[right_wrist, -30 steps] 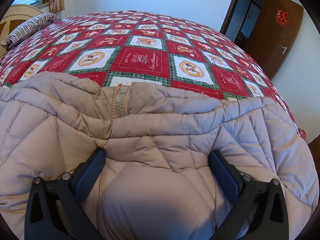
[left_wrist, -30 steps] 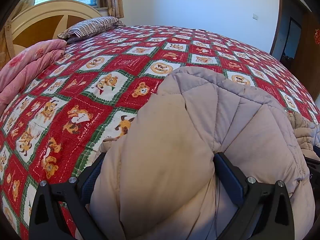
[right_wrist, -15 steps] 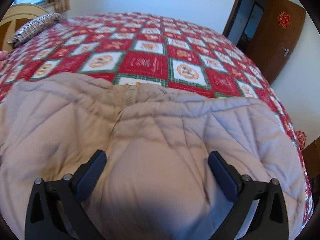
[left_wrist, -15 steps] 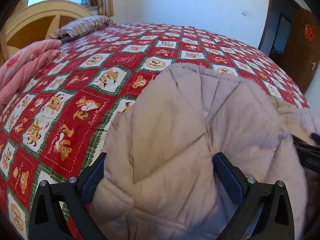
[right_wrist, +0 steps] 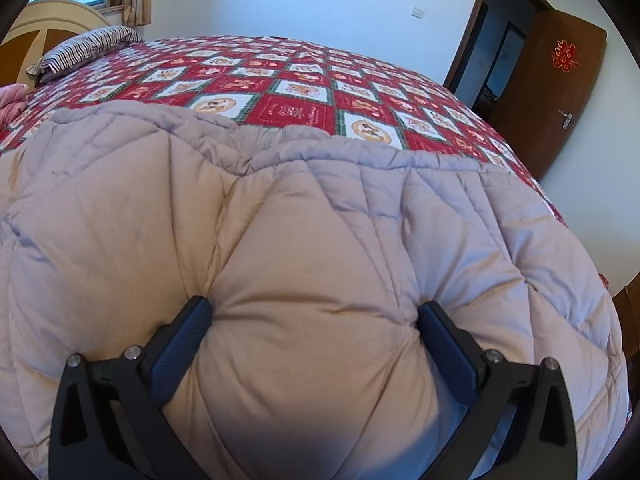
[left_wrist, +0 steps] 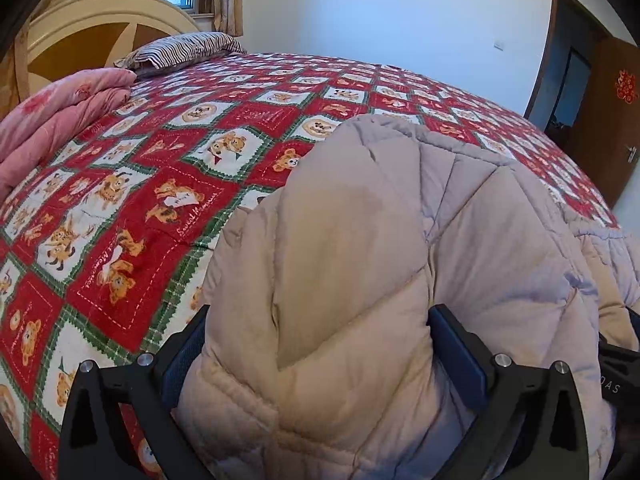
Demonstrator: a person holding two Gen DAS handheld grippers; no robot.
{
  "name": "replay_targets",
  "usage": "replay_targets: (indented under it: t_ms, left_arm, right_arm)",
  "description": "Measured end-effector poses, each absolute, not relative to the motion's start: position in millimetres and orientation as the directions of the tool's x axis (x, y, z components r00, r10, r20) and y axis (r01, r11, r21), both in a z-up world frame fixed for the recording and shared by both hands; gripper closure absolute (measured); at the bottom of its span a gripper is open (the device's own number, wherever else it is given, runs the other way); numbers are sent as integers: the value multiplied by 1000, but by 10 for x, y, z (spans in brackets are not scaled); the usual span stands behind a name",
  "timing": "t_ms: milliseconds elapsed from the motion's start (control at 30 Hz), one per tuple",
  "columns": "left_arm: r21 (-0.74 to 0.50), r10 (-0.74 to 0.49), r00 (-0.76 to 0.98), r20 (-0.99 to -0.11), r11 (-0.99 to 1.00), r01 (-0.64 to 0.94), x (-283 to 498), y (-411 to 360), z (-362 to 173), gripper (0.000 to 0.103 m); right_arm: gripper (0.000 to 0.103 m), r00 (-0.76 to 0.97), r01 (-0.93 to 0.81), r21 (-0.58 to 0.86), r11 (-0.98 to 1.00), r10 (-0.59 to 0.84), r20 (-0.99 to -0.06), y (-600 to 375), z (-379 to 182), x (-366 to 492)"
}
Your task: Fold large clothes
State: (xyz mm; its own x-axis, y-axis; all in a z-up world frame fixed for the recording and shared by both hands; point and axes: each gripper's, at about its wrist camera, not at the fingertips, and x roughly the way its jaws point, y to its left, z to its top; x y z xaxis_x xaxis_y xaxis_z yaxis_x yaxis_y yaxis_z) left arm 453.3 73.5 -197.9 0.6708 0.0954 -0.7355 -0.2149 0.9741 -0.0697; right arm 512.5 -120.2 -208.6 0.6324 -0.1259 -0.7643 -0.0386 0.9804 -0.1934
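both grippers, left point(left_wrist: 316, 344) and right point(right_wrist: 314, 328), clench thick bunches of the coat point(right_wrist: 320, 220), which stretches sideways between them over the bed point(left_wrist: 160, 184).

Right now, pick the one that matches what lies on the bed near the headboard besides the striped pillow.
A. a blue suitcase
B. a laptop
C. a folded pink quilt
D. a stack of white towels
C: in the left wrist view a folded pink quilt lies at the left edge of the bed, just in front of the striped pillow by the headboard, well clear of the beige padded coat.
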Motion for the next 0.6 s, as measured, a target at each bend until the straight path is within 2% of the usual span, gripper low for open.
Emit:
replay_targets:
  t_ms: [167,400,600]
  left_arm:
    - [-46,99,623,-776,976,-212,4448,755,-1884,1]
    - [-108,60,647,-760,970,-216,3861,844,-1910,1]
    - [-188,8,649,-761,955,-232,3804,920,-2022,1]
  right_arm:
    - [0,627,-39,-195,980,-128,-768,-1208,-2056,5091]
    - [0,654,-70,-184,980,-94,-751,-1251,-1833,4465]
    - [0,676,-63,-200,978,-105,-729,-1234,-2033,4236]
